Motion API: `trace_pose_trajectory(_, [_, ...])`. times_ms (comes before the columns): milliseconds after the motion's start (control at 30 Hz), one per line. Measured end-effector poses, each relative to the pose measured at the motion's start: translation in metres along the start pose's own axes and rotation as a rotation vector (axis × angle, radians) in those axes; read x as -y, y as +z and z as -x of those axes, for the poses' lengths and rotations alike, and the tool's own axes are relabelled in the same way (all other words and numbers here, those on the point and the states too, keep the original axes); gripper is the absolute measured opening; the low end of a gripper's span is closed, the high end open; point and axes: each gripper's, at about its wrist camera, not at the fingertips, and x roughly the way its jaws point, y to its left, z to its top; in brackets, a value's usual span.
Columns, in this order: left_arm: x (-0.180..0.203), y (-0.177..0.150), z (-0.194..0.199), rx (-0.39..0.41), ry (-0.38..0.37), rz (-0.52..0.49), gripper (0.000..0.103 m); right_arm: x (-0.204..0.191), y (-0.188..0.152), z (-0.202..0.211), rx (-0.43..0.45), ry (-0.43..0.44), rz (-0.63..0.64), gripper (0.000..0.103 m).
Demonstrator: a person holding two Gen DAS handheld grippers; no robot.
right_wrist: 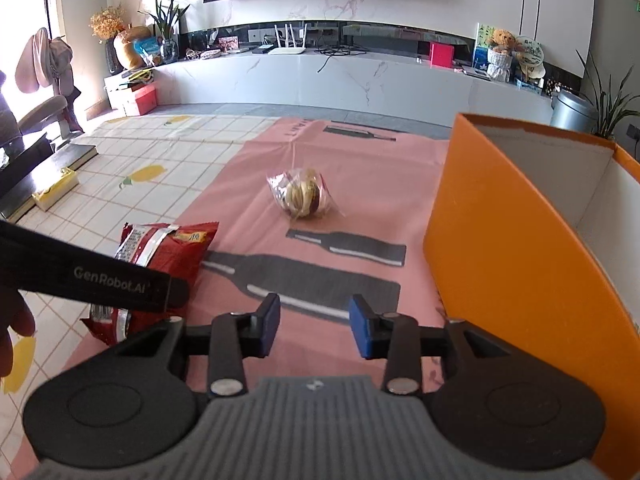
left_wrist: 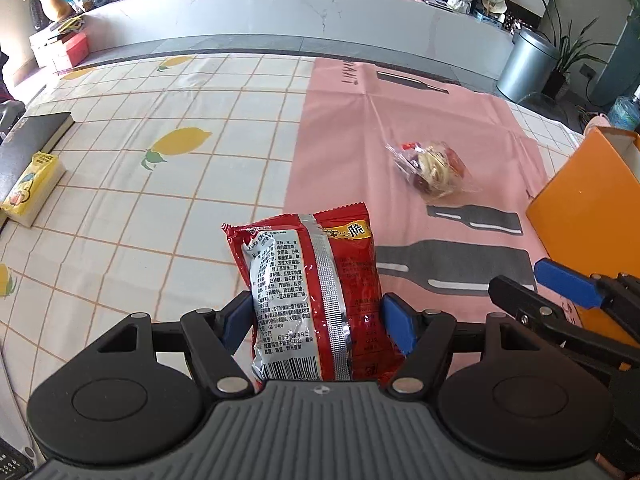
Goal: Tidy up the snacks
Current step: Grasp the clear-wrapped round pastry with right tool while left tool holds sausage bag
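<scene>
My left gripper (left_wrist: 318,320) has its blue pads on both sides of a red snack packet (left_wrist: 316,296), back side up, and is shut on it above the table. The packet also shows in the right wrist view (right_wrist: 160,256), partly behind the left gripper's black body. A clear bag of mixed snacks (left_wrist: 434,172) lies on the pink mat (left_wrist: 360,128); it also shows in the right wrist view (right_wrist: 302,194). My right gripper (right_wrist: 314,330) is open and empty over the mat, left of an open orange box (right_wrist: 516,256). The box also shows at the left wrist view's right edge (left_wrist: 588,208).
A yellow tissue pack (left_wrist: 32,188) and a dark book (left_wrist: 28,140) lie at the table's left edge. The checked lemon-print cloth (left_wrist: 160,200) covers the table's left part. A grey bin (left_wrist: 526,66) and plants stand on the floor beyond.
</scene>
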Motion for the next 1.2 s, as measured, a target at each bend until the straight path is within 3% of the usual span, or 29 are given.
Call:
trace_pose_trajectory(267, [-0.018, 0.013, -0.006, 0.033, -0.02, 0.027, 0.08, -0.011, 0.04, -0.035, 0.041, -0.013, 0.058, 0.043])
trace_pose_trajectory(367, [-0.022, 0.015, -0.011, 0.031, -0.04, 0.045, 0.08, -0.012, 0.051, -0.049, 0.037, -0.014, 0.068, 0.057])
trace_pose_trajectory(600, [-0.026, 0.016, -0.019, 0.037, -0.065, 0.048, 0.08, -0.015, 0.066, -0.081, 0.002, -0.001, 0.073, 0.058])
trace_pose_trajectory(1200, [-0.03, 0.013, -0.02, 0.048, -0.086, 0.049, 0.08, -0.014, 0.069, -0.099, -0.055, 0.013, 0.057, 0.04])
